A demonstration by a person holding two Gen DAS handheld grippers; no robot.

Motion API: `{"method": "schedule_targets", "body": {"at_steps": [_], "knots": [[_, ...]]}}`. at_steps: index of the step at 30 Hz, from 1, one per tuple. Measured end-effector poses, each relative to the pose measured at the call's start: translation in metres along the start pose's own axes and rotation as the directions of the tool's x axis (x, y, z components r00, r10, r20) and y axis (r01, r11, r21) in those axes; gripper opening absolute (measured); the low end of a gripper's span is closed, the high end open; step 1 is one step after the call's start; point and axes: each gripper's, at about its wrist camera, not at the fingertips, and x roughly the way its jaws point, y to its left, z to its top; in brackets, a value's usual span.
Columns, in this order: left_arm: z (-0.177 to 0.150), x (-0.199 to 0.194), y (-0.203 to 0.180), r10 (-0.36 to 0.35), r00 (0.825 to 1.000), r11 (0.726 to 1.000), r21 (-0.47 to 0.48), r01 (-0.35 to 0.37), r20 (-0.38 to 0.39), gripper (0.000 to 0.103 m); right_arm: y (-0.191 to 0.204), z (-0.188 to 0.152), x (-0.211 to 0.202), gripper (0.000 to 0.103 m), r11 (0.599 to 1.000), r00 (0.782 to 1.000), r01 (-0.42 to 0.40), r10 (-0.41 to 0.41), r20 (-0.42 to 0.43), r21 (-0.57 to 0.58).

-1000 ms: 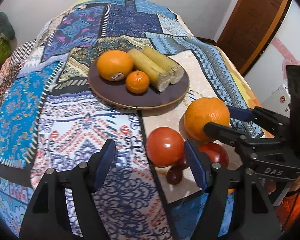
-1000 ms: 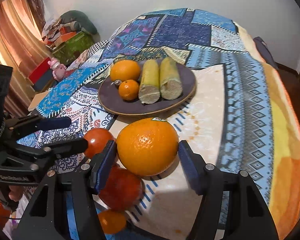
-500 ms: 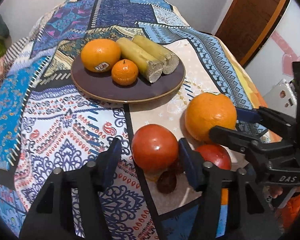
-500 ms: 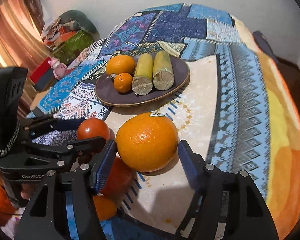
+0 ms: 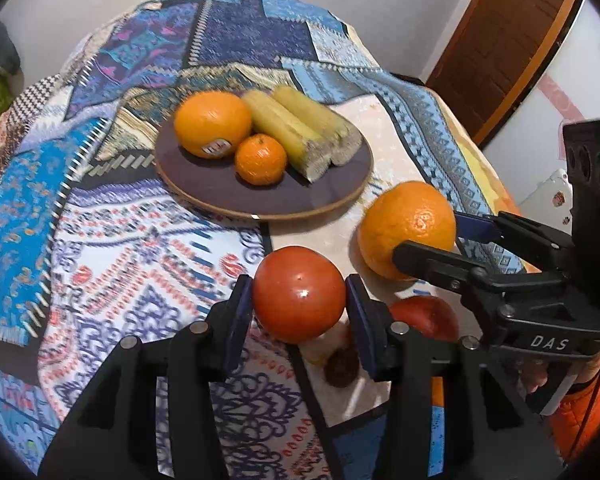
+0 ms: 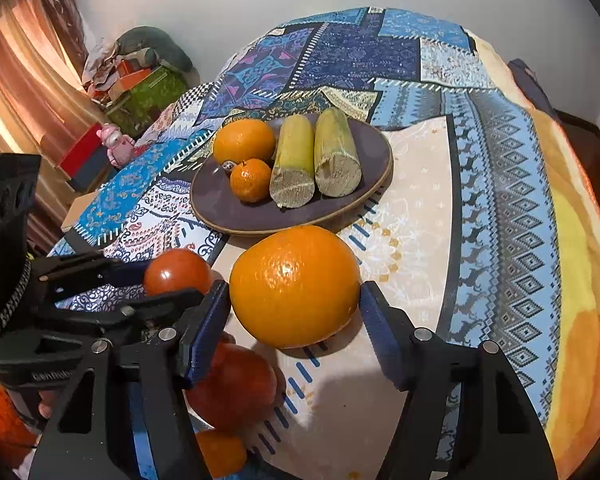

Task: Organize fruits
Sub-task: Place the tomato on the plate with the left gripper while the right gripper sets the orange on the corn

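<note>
A patchwork cloth [image 6: 496, 184] in blues, purples and cream covers the whole surface, with a plain cream panel [image 6: 416, 200] just right of the dark round plate [image 6: 216, 208]. On the plate lie 2 cut yellow-green stalks [image 6: 316, 160], a stickered orange [image 5: 212, 122] and a small mandarin [image 5: 260, 159] touching it.

The left gripper [image 5: 299, 300] has both blue pads pressed against a red tomato [image 5: 299, 294], held clear above the cloth near the plate's front rim. The right gripper [image 6: 295, 312] brackets a large orange [image 6: 295, 286] resting on the cream panel; its left pad touches the peel, and whether the right pad does I cannot tell. Below them sit another red fruit [image 6: 236, 388], a small dark one [image 5: 342, 368] and a small orange one [image 6: 220, 452].

Behind: a white wall, a brown wooden door [image 5: 496, 40] at right, orange curtains [image 6: 24, 92] and a pile of boxes [image 6: 140, 80] with a pink toy [image 6: 114, 144] at left
</note>
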Motion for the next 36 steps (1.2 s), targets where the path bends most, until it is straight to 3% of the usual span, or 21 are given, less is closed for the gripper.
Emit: {"method": "schedule_targets", "body": {"at_steps": [4, 5, 6, 7, 11, 12, 13, 15, 20, 25, 36], "knots": [[0.010, -0.011, 0.014, 0.022, 0.999, 0.999, -0.024, -0.021, 0.035, 0.046, -0.004, 0.010, -0.007, 0.058, 1.000, 0.999, -0.009, 0.008, 0.031, 0.014], [0.014, -0.014, 0.017, 0.029, 0.999, 0.999, -0.029, -0.028, 0.044, 0.046, -0.005, 0.014, -0.010, 0.045, 1.000, 0.999, -0.012, 0.011, 0.048, 0.016], [0.017, -0.016, 0.020, 0.037, 0.998, 0.999, -0.034, -0.035, 0.052, 0.046, -0.006, 0.021, -0.012, 0.005, 0.999, 0.998, -0.038, 0.037, 0.051, 0.020], [0.020, -0.017, 0.023, 0.044, 0.997, 0.998, -0.041, -0.041, 0.061, 0.046, -0.008, 0.027, -0.014, 0.000, 0.997, 0.997, -0.062, 0.060, 0.052, 0.036], [0.035, -0.016, 0.034, 0.057, 0.996, 0.996, -0.066, -0.053, 0.072, 0.046, -0.005, 0.043, -0.015, 0.004, 0.999, 0.997, -0.045, 0.043, 0.068, 0.024], [0.037, -0.015, 0.035, 0.059, 0.995, 0.996, -0.070, -0.054, 0.075, 0.046, -0.006, 0.043, -0.013, 0.008, 0.998, 0.997, -0.057, 0.055, 0.059, 0.035], [0.038, -0.015, 0.036, 0.059, 0.995, 0.996, -0.073, -0.054, 0.078, 0.046, -0.006, 0.041, -0.010, 0.014, 0.996, 0.997, -0.071, 0.069, 0.043, 0.044], [0.037, -0.014, 0.039, 0.062, 0.995, 0.995, -0.081, -0.055, 0.081, 0.046, -0.004, 0.033, -0.005, 0.041, 0.997, 0.998, -0.056, 0.054, 0.036, 0.044], [0.028, -0.011, 0.044, 0.065, 0.996, 0.994, -0.087, -0.059, 0.059, 0.046, 0.012, 0.016, 0.016, 0.065, 0.999, 0.999, -0.019, 0.017, -0.035, -0.032], [0.021, -0.011, 0.043, 0.087, 0.995, 0.994, -0.072, -0.083, 0.054, 0.046, 0.013, 0.004, 0.040, 0.070, 0.999, 0.994, -0.005, -0.001, -0.105, -0.053], [0.042, -0.012, 0.049, 0.104, 0.990, 0.991, -0.088, -0.096, 0.090, 0.046, 0.014, 0.026, 0.021, 0.066, 0.998, 1.000, 0.004, -0.006, -0.025, -0.066]]}}
